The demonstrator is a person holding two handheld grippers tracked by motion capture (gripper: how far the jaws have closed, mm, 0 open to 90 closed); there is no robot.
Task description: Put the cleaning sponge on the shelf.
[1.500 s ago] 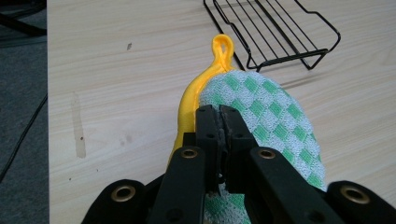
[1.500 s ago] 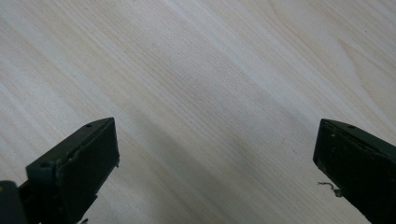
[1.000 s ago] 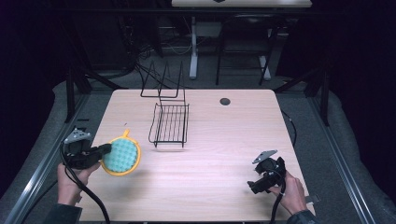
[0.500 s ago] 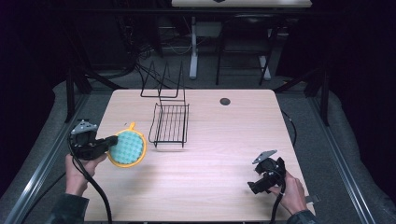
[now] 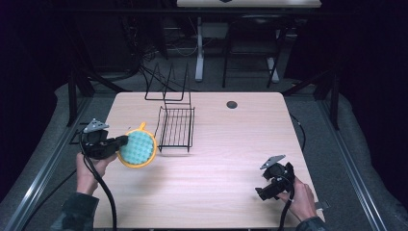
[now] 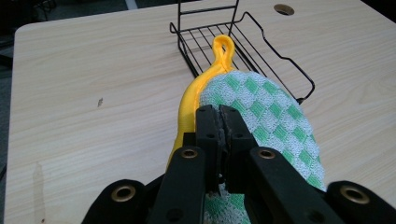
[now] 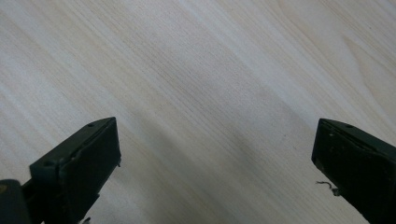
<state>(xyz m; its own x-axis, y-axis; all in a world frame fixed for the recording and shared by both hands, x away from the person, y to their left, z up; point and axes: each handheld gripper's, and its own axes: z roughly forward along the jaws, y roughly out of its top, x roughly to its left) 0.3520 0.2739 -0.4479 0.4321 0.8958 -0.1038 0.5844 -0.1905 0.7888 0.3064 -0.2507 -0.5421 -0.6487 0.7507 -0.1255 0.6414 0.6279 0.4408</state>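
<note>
Potholder pinched in left tongs beside wire rack

Potholder (image 5: 137, 148), round, with a green-and-white checked face, a yellow rim and a yellow hanging loop, is off the surface (image 5: 226, 144) in the high view, tilted so its face shows toward the camera, with the loop at its upper edge. It hangs over the left part of the surface, just beside the near left corner of the black wire rack (image 5: 176, 129); whether rim and rack touch cannot be told from above. In the left gripper view the potholder (image 6: 266, 116) stands nearly on edge, yellow rim to the left, loop pointing toward the rack (image 6: 243, 51) beyond it.

The left tongs (image 6: 219, 116) are pressed together on the potholder's near edge, the fabric caught between the two black jaws. In the high view the left tongs (image 5: 121, 140) reach in from the left, held by the person's left hand (image 5: 89, 166), a cable trailing down from them.

The right tongs (image 7: 215, 149) are spread wide, nothing between the jaws, with bare pale wood under them. In the high view the right tongs (image 5: 262, 191) sit low at the near right part of the surface in the person's right hand (image 5: 300, 197), well apart from potholder and rack.

A small dark round hole (image 5: 232, 104) lies near the far edge of the surface, to the right of the rack.
</note>
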